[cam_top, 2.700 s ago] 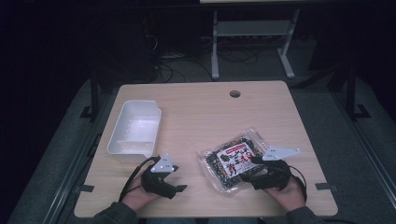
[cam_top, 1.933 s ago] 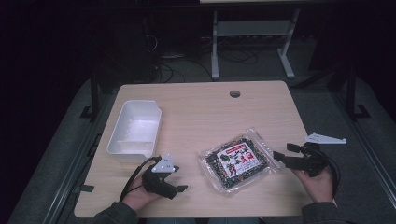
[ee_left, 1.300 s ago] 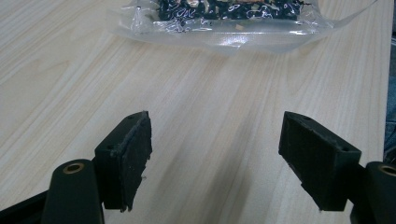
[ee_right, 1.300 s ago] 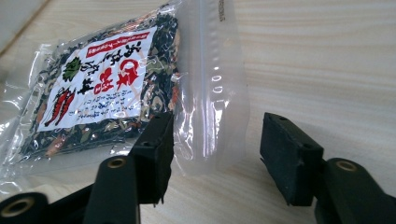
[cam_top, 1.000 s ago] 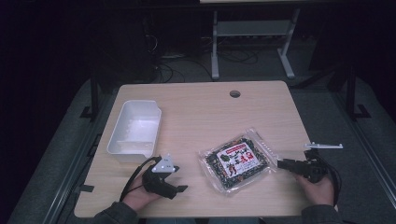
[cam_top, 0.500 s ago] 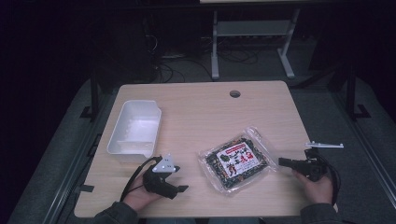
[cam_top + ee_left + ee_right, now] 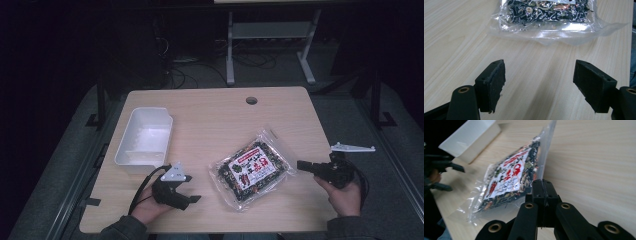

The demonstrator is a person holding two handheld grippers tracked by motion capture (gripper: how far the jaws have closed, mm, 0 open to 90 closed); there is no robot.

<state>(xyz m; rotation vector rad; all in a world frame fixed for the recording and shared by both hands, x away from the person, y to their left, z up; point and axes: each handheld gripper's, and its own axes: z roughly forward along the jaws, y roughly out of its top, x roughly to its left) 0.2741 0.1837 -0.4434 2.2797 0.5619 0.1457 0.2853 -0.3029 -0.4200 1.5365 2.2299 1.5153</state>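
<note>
A clear plastic bag of dark snack mix [image 7: 252, 170] with a red and white label lies near the table's front middle. My right gripper [image 7: 300, 164] is at the bag's right edge, held by a hand at the table's right side. In the right gripper view the jaws [image 7: 543, 182] are shut on the clear edge of the bag [image 7: 509, 182], and that side is tilted up off the wood. My left gripper [image 7: 192, 200] rests at the front left, open and pointing at the bag. Its pads [image 7: 496, 82] stand wide apart over bare wood, short of the bag [image 7: 549, 15].
A white rectangular tray [image 7: 145, 137] sits on the left of the wooden table [image 7: 215, 120], also seen far off as the tray [image 7: 471, 140]. A cable hole [image 7: 251, 100] is near the back edge. Dark floor and a metal stand lie beyond.
The right gripper has shifted left onto the bag's right edge and lifted a little; the bag's right side has risen with it. The left gripper has not moved.
</note>
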